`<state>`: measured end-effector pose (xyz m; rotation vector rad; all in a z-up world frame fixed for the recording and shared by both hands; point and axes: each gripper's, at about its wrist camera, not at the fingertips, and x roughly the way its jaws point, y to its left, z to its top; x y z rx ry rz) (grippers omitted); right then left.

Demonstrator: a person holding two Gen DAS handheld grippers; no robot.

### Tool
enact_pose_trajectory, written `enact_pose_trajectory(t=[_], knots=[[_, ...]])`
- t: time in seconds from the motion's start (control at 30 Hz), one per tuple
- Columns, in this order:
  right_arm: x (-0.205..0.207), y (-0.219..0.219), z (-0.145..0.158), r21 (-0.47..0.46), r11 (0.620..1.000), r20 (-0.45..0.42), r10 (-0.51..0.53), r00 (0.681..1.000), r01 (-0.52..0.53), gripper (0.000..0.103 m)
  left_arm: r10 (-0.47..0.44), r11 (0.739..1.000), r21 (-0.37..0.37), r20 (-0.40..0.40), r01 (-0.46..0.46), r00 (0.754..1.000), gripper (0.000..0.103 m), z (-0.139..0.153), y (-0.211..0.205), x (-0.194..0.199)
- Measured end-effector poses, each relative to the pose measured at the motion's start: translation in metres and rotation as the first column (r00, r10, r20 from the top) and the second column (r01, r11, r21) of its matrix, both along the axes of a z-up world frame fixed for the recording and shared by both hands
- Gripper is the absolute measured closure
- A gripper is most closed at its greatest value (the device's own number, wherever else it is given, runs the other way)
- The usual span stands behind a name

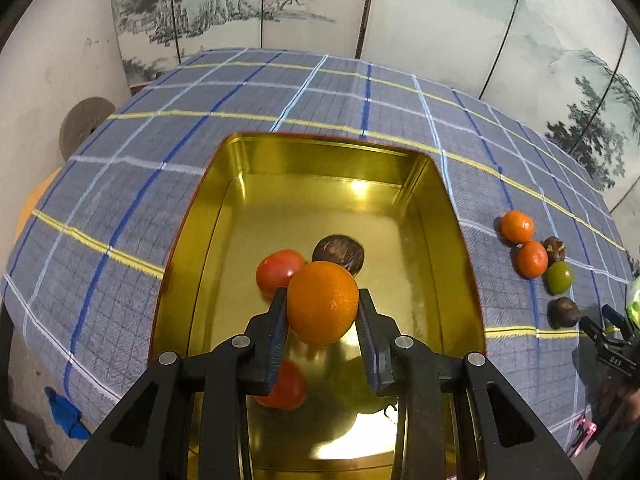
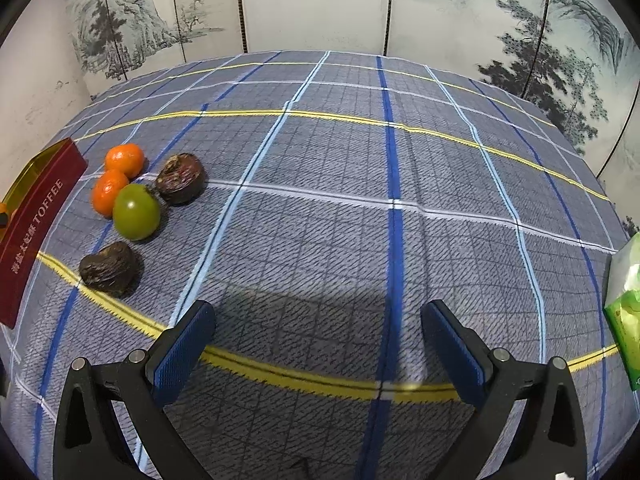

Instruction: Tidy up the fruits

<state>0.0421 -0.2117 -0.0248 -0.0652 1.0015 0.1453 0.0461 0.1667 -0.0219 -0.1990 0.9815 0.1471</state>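
Note:
My left gripper (image 1: 322, 303) is shut on an orange (image 1: 322, 303) and holds it over the gold tin (image 1: 180, 248). A red tomato (image 1: 277, 270) and a dark brown fruit (image 1: 339, 252) lie on the tin's floor behind the orange. On the cloth to the right sit two small oranges (image 1: 517, 226) (image 1: 531, 259), a green fruit (image 1: 559, 277) and two dark fruits (image 1: 563, 312) (image 1: 555, 249). The right wrist view has the same group: oranges (image 2: 125, 159) (image 2: 107, 192), green fruit (image 2: 137, 211), dark fruits (image 2: 181, 178) (image 2: 109, 268). My right gripper (image 2: 318, 344) stands open over bare cloth, right of them.
The red outer wall of the tin (image 2: 36, 224), lettered TOFFEE, runs along the left edge of the right wrist view. A green packet (image 2: 626, 312) lies at the right edge. A painted folding screen (image 2: 320, 4) stands behind the plaid-covered table (image 2: 360, 240).

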Motion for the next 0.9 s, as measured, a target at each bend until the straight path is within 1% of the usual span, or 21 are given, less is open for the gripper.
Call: enact_pose_trajectory(t=[0.37, 0.47, 0.53, 0.77, 0.87, 0.9], knots=[[-0.027, 0.046, 0.001, 0.006, 0.992, -0.013, 0.127, 0.992, -0.127, 0.0, 0.0, 1.0, -0.008, -0.042, 0.0, 0.999, 0.07, -0.017, 0.002, -0.005], [-0.031, 0.062, 0.002, 0.008, 0.986, -0.013, 0.169, 0.985, -0.169, 0.0, 0.003, 1.0, 0.006, -0.039, -0.002, 0.999, 0.07, -0.019, 0.002, -0.008], [-0.031, 0.07, 0.002, 0.009, 0.982, -0.011, 0.19, 0.982, -0.189, 0.0, 0.004, 1.0, 0.001, -0.038, -0.004, 0.999, 0.07, -0.018, 0.003, -0.008], [-0.023, 0.088, 0.001, 0.01, 0.981, -0.008, 0.196, 0.981, -0.196, 0.001, 0.005, 1.0, 0.012, -0.042, -0.005, 0.999, 0.069, -0.02, 0.007, -0.008], [-0.019, 0.094, 0.002, 0.012, 0.979, 0.009, 0.201, 0.98, -0.201, 0.009, 0.006, 1.0, 0.017, -0.045, -0.005, 0.999, 0.069, -0.021, 0.009, -0.008], [-0.018, 0.096, 0.002, 0.012, 0.979, 0.012, 0.202, 0.979, -0.202, 0.013, 0.006, 1.0, 0.021, -0.046, -0.005, 0.999, 0.069, -0.021, 0.009, -0.008]])
